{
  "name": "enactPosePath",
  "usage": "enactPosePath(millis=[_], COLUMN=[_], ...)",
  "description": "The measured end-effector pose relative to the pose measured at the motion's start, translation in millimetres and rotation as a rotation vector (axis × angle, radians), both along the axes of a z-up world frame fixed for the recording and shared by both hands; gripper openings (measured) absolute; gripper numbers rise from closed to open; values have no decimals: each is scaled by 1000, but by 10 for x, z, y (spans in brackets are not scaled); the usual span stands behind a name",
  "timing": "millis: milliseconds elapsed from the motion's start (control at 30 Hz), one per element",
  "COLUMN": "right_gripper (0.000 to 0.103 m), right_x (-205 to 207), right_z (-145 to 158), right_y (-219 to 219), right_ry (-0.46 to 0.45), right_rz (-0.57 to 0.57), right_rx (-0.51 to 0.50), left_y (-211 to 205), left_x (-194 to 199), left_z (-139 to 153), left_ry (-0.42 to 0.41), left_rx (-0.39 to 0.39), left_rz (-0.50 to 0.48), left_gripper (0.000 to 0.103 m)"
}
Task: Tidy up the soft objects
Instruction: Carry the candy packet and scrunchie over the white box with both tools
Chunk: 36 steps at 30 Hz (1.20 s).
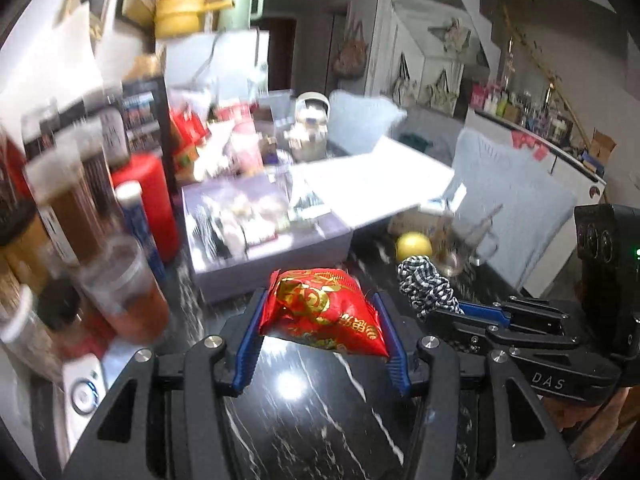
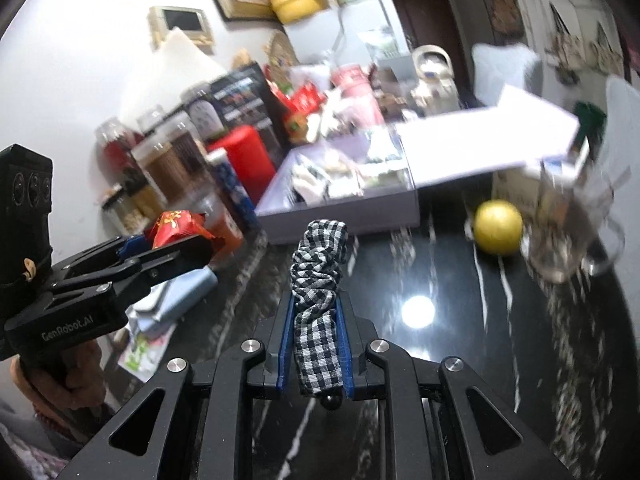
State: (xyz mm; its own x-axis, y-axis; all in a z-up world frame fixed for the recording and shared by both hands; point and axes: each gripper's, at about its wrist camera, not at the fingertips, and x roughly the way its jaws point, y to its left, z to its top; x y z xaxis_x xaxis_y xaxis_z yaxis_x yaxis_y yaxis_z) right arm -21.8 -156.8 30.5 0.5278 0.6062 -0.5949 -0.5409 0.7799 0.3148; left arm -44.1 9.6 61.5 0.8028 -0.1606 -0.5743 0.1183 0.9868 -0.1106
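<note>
My left gripper (image 1: 320,308) is shut on a red and gold foil packet (image 1: 324,312), lifted above the black marble tabletop (image 1: 312,420). From the right wrist view the same left gripper (image 2: 188,240) shows at the left with the red packet (image 2: 176,226) in its tips. My right gripper (image 2: 316,312) is shut on a black-and-white checked scrunchie (image 2: 318,284) that sticks up past the fingertips. In the left wrist view the scrunchie (image 1: 426,284) and the right gripper (image 1: 460,312) sit at the right.
An open lavender box (image 2: 340,216) with several small items stands ahead, its white lid (image 2: 480,148) leaning behind. A yellow ball (image 2: 498,228) and a glass mug (image 2: 568,232) sit to the right. Jars, a red canister (image 1: 148,204) and bottles crowd the left.
</note>
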Motion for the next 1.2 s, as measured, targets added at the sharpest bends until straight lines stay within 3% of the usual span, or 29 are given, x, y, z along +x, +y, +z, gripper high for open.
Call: enactPosePath(millis=[167, 400, 767, 1200], right_gripper=[19, 19, 19, 19], right_x=[155, 492, 1129, 1992], right_z=[272, 539, 699, 661], right_y=[72, 219, 399, 666], right_ry=[-73, -133, -159, -168], right_rz=[26, 53, 57, 53], right_rx=[13, 18, 29, 22], left_y=[45, 162, 387, 578], left_x=[115, 472, 1190, 1950], left_z=[265, 464, 571, 417], left_ry=[-85, -141, -156, -142], left_rx=[15, 17, 13, 0], left_rz=[18, 39, 41, 96], left_gripper=[52, 52, 52, 52])
